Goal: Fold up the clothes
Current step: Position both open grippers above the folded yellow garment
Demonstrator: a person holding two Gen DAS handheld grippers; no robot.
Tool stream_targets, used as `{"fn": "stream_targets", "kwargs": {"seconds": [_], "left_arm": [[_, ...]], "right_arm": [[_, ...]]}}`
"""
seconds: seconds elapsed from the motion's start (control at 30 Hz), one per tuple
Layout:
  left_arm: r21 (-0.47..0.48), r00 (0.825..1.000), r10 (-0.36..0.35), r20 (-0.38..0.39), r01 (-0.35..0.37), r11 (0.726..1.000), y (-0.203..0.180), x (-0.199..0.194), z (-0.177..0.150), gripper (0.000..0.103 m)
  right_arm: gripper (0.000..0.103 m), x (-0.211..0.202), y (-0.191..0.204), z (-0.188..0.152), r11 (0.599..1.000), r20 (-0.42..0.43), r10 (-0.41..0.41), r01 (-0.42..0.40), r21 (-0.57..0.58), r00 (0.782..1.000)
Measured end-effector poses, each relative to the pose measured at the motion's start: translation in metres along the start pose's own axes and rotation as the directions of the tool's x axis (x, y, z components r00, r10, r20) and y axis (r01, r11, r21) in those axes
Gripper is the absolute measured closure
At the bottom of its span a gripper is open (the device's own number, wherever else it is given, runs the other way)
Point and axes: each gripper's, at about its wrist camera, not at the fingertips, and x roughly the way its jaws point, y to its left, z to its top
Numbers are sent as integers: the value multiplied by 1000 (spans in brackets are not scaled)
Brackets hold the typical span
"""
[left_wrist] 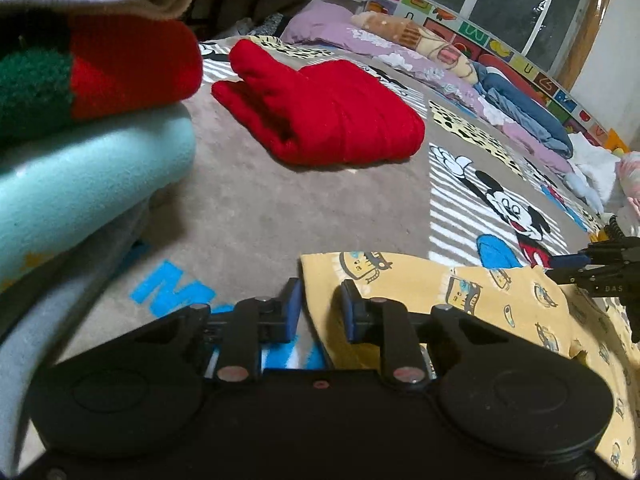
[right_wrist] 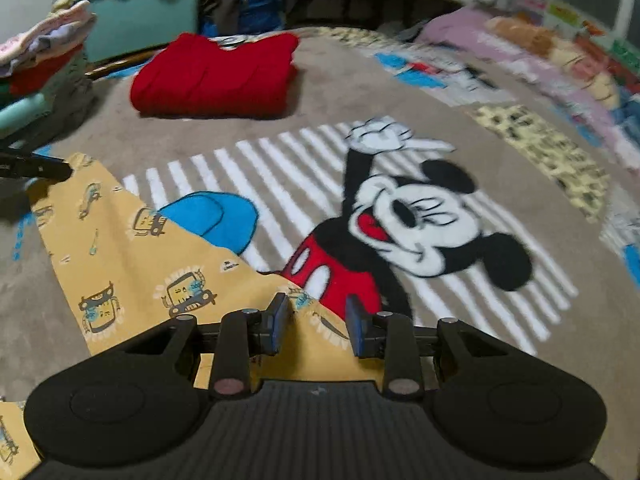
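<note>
Clothes: one yellow garment, one folded red (stack beside)

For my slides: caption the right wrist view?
Right gripper over a yellow printed garment on a cartoon blanket, folded red garment behind.

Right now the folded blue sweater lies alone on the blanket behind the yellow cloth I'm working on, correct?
Not quite: the folded sweater is red, not blue, as the right wrist view shows. It does lie alone on the blanket behind the yellow cloth.
</note>
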Motion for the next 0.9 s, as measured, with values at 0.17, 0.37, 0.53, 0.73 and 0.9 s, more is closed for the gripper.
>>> {"fn": "stream_targets", "kwargs": {"seconds": [0.17, 0.37, 0.53, 0.73, 0.9], "left_arm": [[-23, 1000, -9, 6, 9, 1000, 5, 0, 1, 97], [-37, 999, -7, 38, 8, 999, 7, -8, 1, 100], [-32, 999, 11, 35, -10, 999, 6, -8, -1, 100], [-22, 999, 45, 27, -44, 999, 1, -5, 1, 97], [-32, 996, 83, 38, -82, 996, -1, -14, 3, 79]], "right_arm": [[82, 4, -10, -3, 995, -6, 87, -86, 48, 996], [97, -13, -12, -3, 995, 94, 12, -21, 97, 996], [97, 3, -4, -6, 995, 47, -41, 37, 90, 998], [79, 3, 0, -6, 986, 51, -139, 133, 104, 989], [74, -22, 7, -2, 957, 96, -282, 273, 96, 955]]}}
